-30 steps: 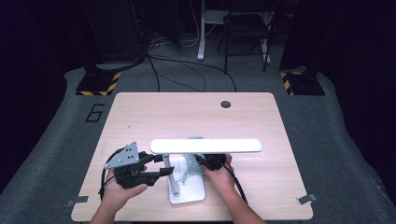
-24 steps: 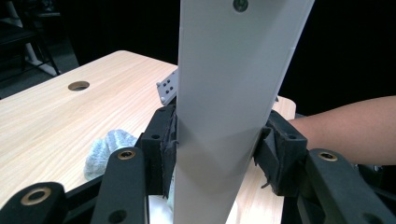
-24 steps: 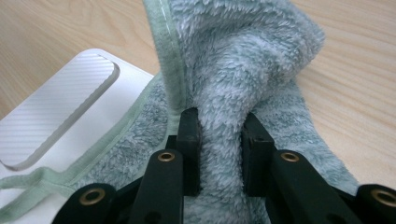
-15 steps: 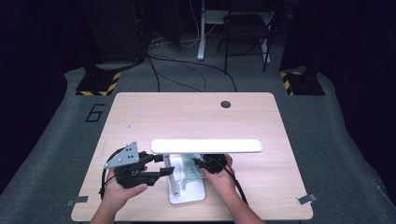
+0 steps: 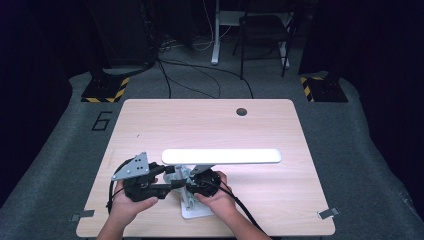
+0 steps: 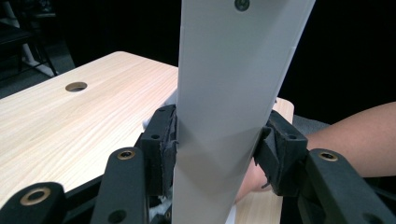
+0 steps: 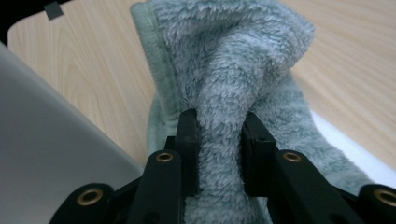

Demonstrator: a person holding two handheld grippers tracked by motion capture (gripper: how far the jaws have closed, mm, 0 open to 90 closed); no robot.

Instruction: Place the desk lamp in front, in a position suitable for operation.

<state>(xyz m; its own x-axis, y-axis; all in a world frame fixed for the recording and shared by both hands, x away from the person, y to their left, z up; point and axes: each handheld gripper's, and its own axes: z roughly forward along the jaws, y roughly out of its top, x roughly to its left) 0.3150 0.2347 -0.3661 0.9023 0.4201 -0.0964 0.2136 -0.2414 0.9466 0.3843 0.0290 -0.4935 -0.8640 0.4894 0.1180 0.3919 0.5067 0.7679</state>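
Observation:
A white desk lamp stands near the table's front edge, its lit bar head [image 5: 220,156] level above its flat base [image 5: 197,210]. My left gripper [image 5: 175,184] comes in from the left and is shut on the lamp's flat white arm [image 6: 229,93], with a pad pressing on each side. My right gripper [image 5: 194,186] sits just right of the arm, under the head, shut on a fluffy pale green cloth [image 7: 233,56]. The cloth bunches up between the jaws, beside the lamp's grey-white surface [image 7: 42,140].
The wooden table [image 5: 200,125] has a round cable hole [image 5: 242,111] at the back right. Both forearms come in over the front edge. Beyond the table, black stands with striped bases [image 5: 102,92] and a chair [image 5: 262,35] sit on grey floor.
My right hand has moved left with the cloth, closer to the lamp's arm. The left gripper has kept its hold and has not moved.

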